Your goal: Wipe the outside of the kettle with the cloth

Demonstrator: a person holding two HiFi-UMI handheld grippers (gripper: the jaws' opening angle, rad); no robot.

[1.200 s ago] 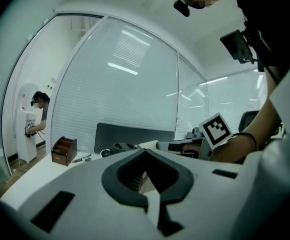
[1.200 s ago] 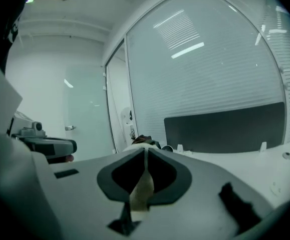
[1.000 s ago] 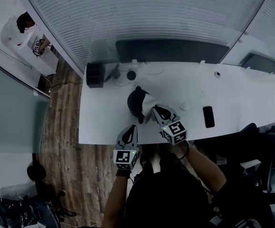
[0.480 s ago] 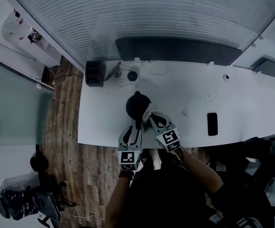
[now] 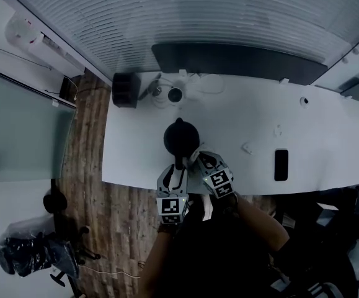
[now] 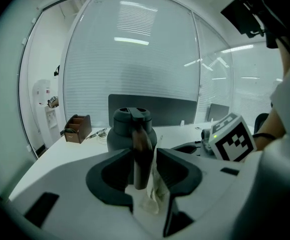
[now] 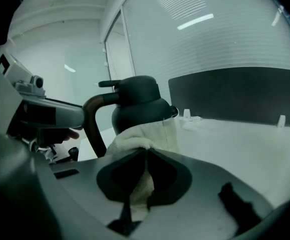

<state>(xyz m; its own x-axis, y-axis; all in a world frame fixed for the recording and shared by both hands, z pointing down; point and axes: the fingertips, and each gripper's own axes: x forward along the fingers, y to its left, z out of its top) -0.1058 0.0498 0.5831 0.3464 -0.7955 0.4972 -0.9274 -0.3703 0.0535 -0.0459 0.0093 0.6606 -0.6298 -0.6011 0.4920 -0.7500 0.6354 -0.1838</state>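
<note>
A dark kettle (image 5: 181, 136) stands near the front edge of the white table (image 5: 136, 160). In the left gripper view its brown handle (image 6: 142, 154) rises between the jaws of my left gripper (image 6: 146, 164), which stand apart on either side and do not press it. My right gripper (image 7: 146, 156) is shut on a white cloth (image 7: 145, 136) that lies against the kettle's (image 7: 134, 104) near side, beside the handle (image 7: 92, 124). In the head view the left gripper (image 5: 178, 169) and right gripper (image 5: 201, 160) sit close together just in front of the kettle. A fold of cloth (image 6: 155, 194) hangs by the handle.
A black box (image 5: 125, 94) and a round base with a cable (image 5: 175, 94) stand at the table's back left. A dark phone (image 5: 281, 164) lies to the right. A dark panel (image 5: 235, 61) runs along the table's far edge. A wooden organiser (image 6: 77, 128) is far left.
My left gripper has gone from shut at the table's front edge to open around the kettle's handle. The right gripper has sunk lower with the cloth beside the kettle.
</note>
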